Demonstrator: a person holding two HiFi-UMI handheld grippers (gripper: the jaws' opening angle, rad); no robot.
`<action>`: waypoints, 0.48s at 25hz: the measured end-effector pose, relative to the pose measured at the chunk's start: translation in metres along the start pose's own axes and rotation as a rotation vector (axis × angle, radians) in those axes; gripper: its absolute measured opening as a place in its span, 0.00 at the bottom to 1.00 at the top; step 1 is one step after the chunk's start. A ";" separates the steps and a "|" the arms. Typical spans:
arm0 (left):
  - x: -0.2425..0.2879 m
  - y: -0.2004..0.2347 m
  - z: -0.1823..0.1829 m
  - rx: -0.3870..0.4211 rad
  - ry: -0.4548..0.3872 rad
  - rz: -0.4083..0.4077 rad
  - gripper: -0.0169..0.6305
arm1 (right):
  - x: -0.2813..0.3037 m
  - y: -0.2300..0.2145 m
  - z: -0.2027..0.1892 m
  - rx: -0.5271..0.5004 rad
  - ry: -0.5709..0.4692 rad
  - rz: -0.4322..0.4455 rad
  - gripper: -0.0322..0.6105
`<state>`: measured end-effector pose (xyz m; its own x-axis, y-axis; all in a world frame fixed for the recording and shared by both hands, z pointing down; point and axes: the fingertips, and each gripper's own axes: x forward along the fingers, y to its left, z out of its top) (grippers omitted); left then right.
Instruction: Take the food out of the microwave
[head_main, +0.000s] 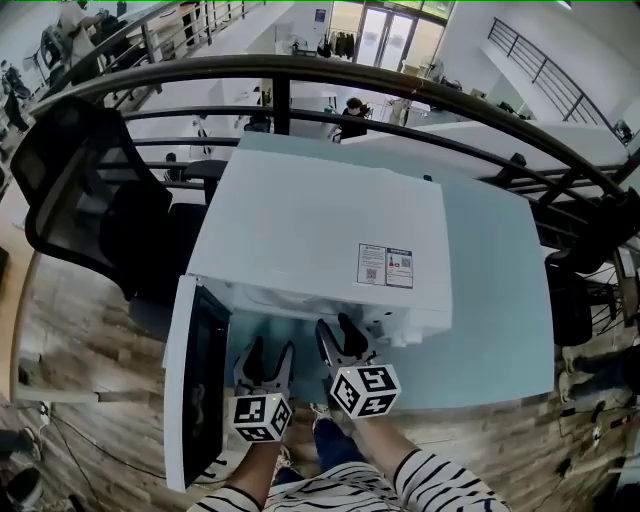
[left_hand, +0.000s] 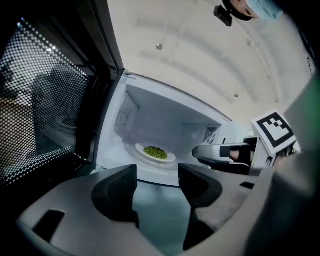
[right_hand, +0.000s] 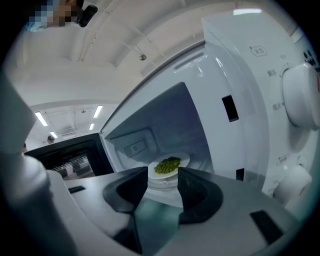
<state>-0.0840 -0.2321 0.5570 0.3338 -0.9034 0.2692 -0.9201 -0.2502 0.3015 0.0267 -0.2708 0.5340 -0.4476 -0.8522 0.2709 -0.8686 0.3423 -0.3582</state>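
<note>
While the microwave (head_main: 320, 230) door (head_main: 205, 385) stood open, the plate (right_hand: 183, 160) of green food (right_hand: 167, 165) sat inside, untouched. The left gripper (head_main: 270, 352) and right gripper (head_main: 334, 328) hovered at the opening, jaws spread and empty. The reach-in seemed to be in hand; next, one gripper probably had to pinch the plate's rim.

You are on an upper gallery of an open-plan office: beyond the black railing (head_main: 330, 72), a person (head_main: 353, 115) sits among white desks (head_main: 470, 135) on the floor below. A mesh-backed office chair (head_main: 90, 190) stands at your left on wood flooring (head_main: 80, 330).
</note>
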 end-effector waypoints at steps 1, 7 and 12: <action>0.005 0.002 0.002 0.000 -0.001 -0.002 0.40 | 0.003 -0.002 -0.001 0.003 0.001 -0.008 0.34; 0.033 0.016 0.016 0.009 -0.007 -0.018 0.40 | 0.019 -0.007 -0.008 0.024 0.002 -0.038 0.34; 0.053 0.025 0.026 0.016 -0.014 -0.043 0.40 | 0.032 -0.013 -0.012 0.048 0.006 -0.060 0.34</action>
<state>-0.0944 -0.2953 0.5553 0.3700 -0.8965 0.2439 -0.9082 -0.2937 0.2981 0.0217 -0.2977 0.5580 -0.3967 -0.8680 0.2987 -0.8826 0.2712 -0.3840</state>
